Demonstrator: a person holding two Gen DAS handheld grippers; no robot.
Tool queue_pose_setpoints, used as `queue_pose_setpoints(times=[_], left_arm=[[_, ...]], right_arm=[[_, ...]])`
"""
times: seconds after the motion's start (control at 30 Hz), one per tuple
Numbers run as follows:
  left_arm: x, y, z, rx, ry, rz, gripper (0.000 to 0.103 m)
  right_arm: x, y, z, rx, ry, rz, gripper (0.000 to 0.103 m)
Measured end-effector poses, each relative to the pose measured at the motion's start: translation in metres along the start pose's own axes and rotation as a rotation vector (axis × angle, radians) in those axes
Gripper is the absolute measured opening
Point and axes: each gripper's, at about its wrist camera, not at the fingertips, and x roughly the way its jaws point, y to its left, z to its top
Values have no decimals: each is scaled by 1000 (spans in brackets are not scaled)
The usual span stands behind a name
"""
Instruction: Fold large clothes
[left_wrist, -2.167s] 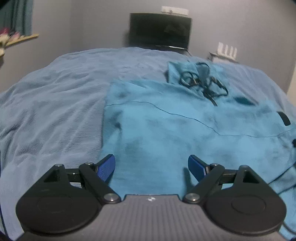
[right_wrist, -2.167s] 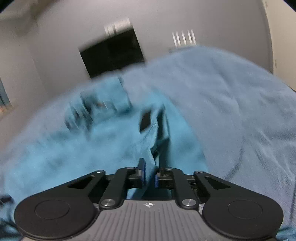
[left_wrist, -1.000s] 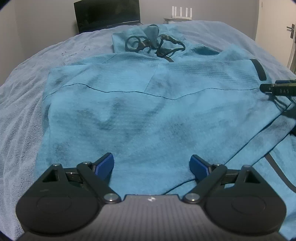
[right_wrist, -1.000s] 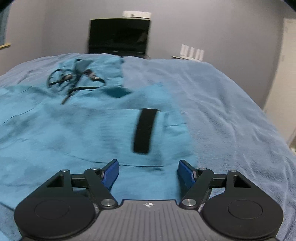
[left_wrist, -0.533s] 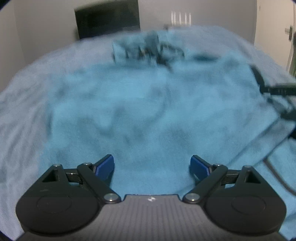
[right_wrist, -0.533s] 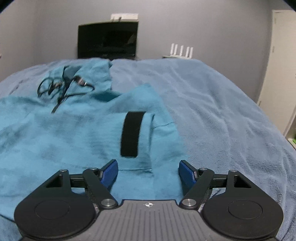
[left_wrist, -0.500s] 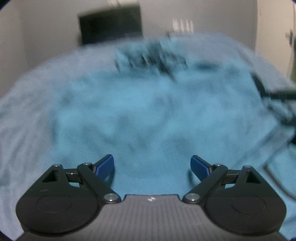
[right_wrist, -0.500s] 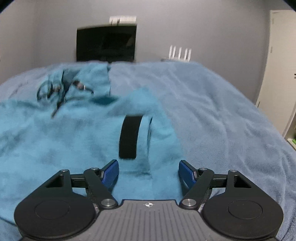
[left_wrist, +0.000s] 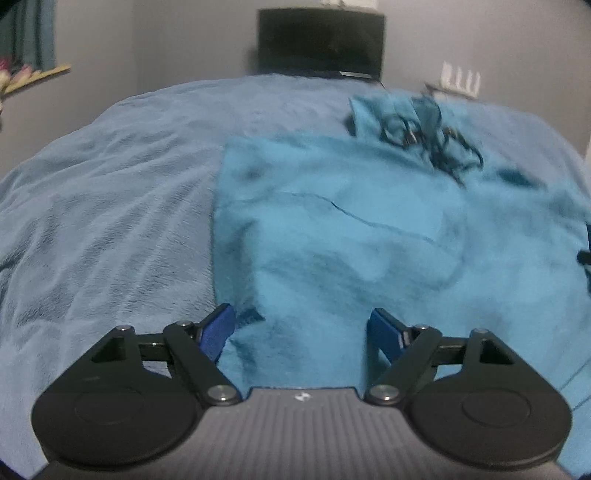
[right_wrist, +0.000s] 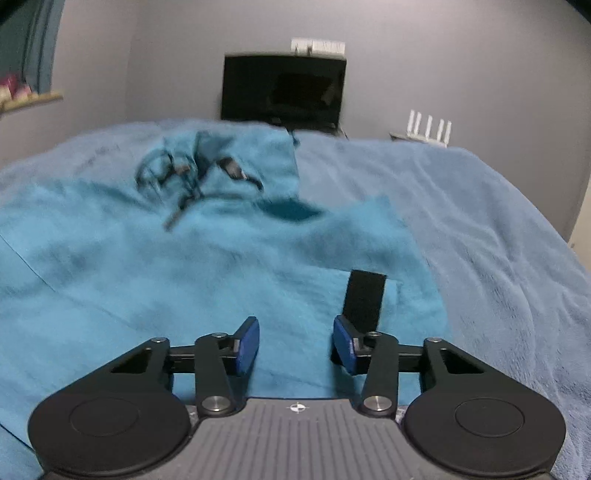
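garment (left_wrist: 369, 229) spread under both | left tongs (left_wrist: 301, 334) closing, unpinched | right tongs (right_wrist: 295, 345) closing, unpinched

Left gripper (left_wrist: 301, 328) and right gripper (right_wrist: 295, 345) both angle downward, their blue-padded jaws closing, nothing gripped.

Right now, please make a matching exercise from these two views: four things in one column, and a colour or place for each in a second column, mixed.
Column 1
1. garment
2. blanket
3. screen
4. strap

Column 2
A. black rectangle against the far wall
B. teal, spread on the bed
C. pale blue-grey, covering the bed
D. short black band just beyond the right gripper, whose jaws are closing

Pairs: 1-B, 2-C, 3-A, 4-D
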Motion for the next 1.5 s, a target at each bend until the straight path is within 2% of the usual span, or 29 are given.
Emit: queue_pose_setpoints(times=[0.07,0.1,0.2,0.4,0.47,0.53,0.57,0.67,0.8,0.87,0.93,1.0,1.03,1.1,1.13,1.2,1.3,1.33,1.43,1.5], left_arm=[[5,-7,-3,36,13,10,84],[9,-7,-5,48,18,19,90],[16,-6,-7,36,45,30,98],[7,0,-9,11,49,36,100],[-2,0,-10,28,33,50,100],[-12,-2,-10,49,9,66,101],[-19,-3,-10,60,-5,69,101],[-40,-7,-9,88,-76,82,101],[-67,-14,-9,112,-145,82,101],[-85,-19,-6,124,-178,76,101],[-111,-25,1,116,-231,40,101],[-142,-25,11,72,-274,-56,101],[-157,-24,15,53,-272,-115,101],[-182,-27,19,98,-236,-194,101],[-191,-30,19,125,-222,-197,101],[-220,-30,11,152,-310,-166,101],[-262,-16,9,76,-443,-141,102],[-277,-9,12,33,-459,-158,102],[-313,11,20,-67,-480,-259,102],[-329,14,22,-42,-426,-284,102]], right_arm=[[4,-4,-7,21,15,-29,46],[5,-7,-9,41,15,-44,50],[8,-19,-13,117,20,-40,54],[-1,-26,-25,151,8,-51,68],[-9,-25,-28,143,4,-60,75],[-21,-26,-28,156,-18,-76,91],[-28,-28,-30,169,-30,-85,94],[-51,-39,-33,227,-48,-93,96],[-78,-58,-34,327,-1,-67,96],[-99,-66,-34,364,-32,-46,96],[-122,-72,-25,335,-45,-41,96],[-150,-80,-15,336,-102,4,97],[-166,-84,-10,327,-135,32,99],[-195,-89,-1,284,-183,58,100],[-207,-90,3,259,-200,56,101],[-231,-93,7,217,-219,54,101],[-261,-99,5,188,-245,86,101],[-269,-101,4,180,-247,100,101],[-290,-107,-1,149,-243,128,101],[-304,-108,-1,119,-213,145,101]])
